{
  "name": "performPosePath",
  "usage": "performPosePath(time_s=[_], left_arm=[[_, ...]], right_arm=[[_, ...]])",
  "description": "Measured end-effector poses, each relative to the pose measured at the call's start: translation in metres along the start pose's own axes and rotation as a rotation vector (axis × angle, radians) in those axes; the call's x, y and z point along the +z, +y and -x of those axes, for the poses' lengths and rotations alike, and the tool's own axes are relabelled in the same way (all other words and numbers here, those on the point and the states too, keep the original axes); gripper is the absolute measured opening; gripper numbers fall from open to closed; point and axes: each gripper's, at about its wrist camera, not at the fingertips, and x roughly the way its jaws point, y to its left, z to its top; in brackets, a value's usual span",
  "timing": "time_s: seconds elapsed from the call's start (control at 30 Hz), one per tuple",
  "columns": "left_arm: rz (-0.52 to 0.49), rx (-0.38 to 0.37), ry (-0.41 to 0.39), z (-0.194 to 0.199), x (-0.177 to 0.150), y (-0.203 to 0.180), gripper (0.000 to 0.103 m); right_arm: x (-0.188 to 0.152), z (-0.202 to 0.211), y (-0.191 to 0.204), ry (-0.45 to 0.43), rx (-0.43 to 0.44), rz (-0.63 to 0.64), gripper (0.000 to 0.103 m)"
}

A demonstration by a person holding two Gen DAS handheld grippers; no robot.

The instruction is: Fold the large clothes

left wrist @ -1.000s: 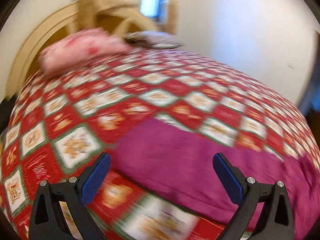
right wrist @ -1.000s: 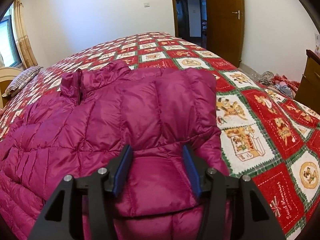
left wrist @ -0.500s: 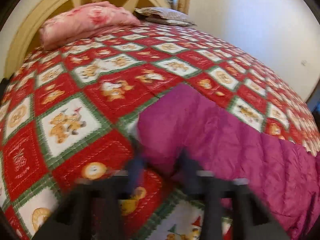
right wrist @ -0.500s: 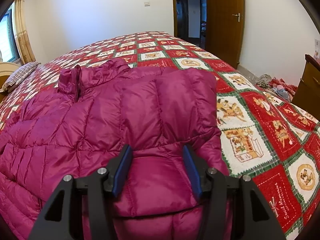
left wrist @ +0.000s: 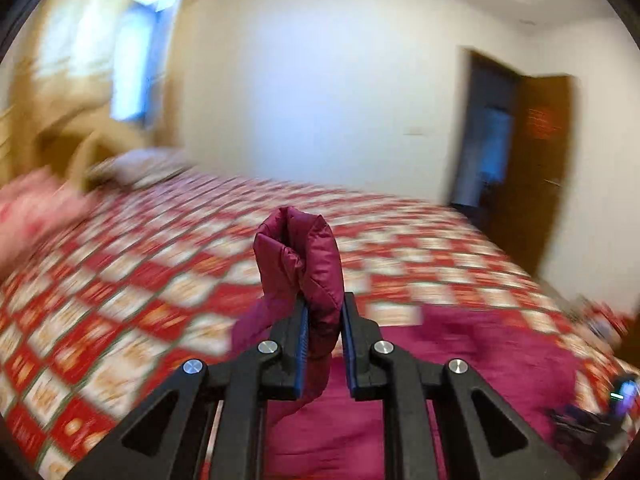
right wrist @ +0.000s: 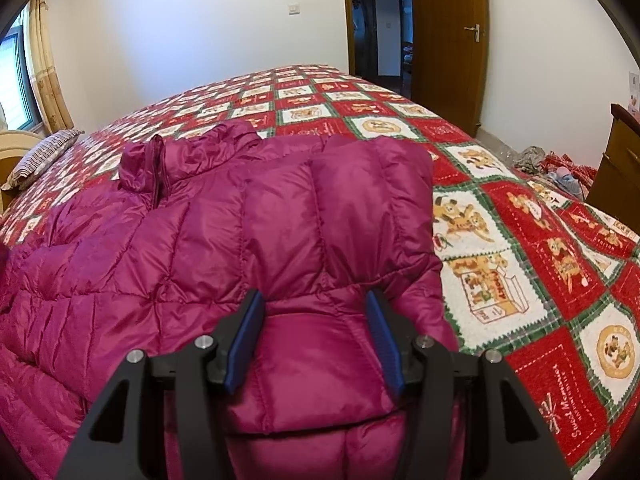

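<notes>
A magenta puffer jacket (right wrist: 200, 232) lies spread on the bed, collar (right wrist: 156, 168) toward the far left and one sleeve folded across its front. My right gripper (right wrist: 316, 304) sits low over the near part, and its blue pads press a thick bulge of the folded sleeve between them. In the left wrist view, a pinched fold of the jacket (left wrist: 304, 256) stands up above the bed. My left gripper (left wrist: 323, 312) is closing on that fold, with its pads pressed on the fabric. This view is blurred by motion.
A red, white and green patchwork quilt (right wrist: 500, 248) covers the bed. Pillows (right wrist: 40, 156) lie by the headboard at far left. A wooden door (right wrist: 448, 40) stands open behind the bed. A brown cabinet (right wrist: 616, 168) and a heap of clothes (right wrist: 560, 168) are at right.
My left gripper went from wide open to closed on the jacket's edge, then lifted it off the bed while swinging right toward the door. The right gripper and its hold stayed the same.
</notes>
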Motion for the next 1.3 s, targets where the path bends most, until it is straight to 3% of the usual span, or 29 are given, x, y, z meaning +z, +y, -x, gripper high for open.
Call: performPosePath(time_s=[0.07,0.2,0.3,0.43,0.53,0.7,0.77,0.83,1.03,1.17,1.23,1.3], left_arm=[[-0.052,-0.122,0.002,0.0,-0.001,-0.053,0.015],[-0.118,-0.272,0.058,-0.012,-0.026,-0.126,0.015],[-0.192,-0.302,0.132,-0.026,-0.062,-0.167,0.015],[-0.251,-0.33,0.332,-0.061,-0.107,-0.187,0.016],[-0.253,-0.342,0.411,-0.064,-0.129,-0.185,0.018],[-0.298,-0.389,0.428,-0.033,-0.136,-0.181,0.028],[-0.318,-0.396,0.42,-0.016,-0.143,-0.181,0.043],[-0.328,-0.378,0.404,0.0,-0.147,-0.175,0.052],[-0.221,-0.353,0.384,0.026,-0.14,-0.121,0.052],[-0.146,-0.265,0.357,0.019,-0.125,-0.075,0.052],[-0.133,-0.216,0.349,0.011,-0.116,-0.061,0.052],[-0.13,-0.174,0.336,0.007,-0.109,-0.053,0.052]], right_arm=[[0.0,0.0,-0.001,-0.002,0.007,-0.006,0.056],[0.0,0.0,-0.003,-0.007,0.023,-0.02,0.056],[-0.001,0.001,-0.008,-0.011,0.047,-0.041,0.056],[-0.001,0.001,-0.014,-0.018,0.08,-0.072,0.056],[-0.001,0.001,-0.015,-0.02,0.091,-0.081,0.056],[0.001,0.001,-0.015,-0.02,0.095,-0.087,0.056],[0.001,0.0,-0.015,-0.02,0.095,-0.087,0.056],[0.0,0.0,-0.015,-0.02,0.098,-0.087,0.057],[-0.003,0.019,-0.019,-0.007,0.103,-0.104,0.058],[-0.001,0.073,-0.007,-0.125,0.126,-0.052,0.06],[0.008,0.087,0.006,-0.15,0.155,-0.022,0.077],[0.021,0.088,0.024,-0.147,0.179,-0.002,0.084]])
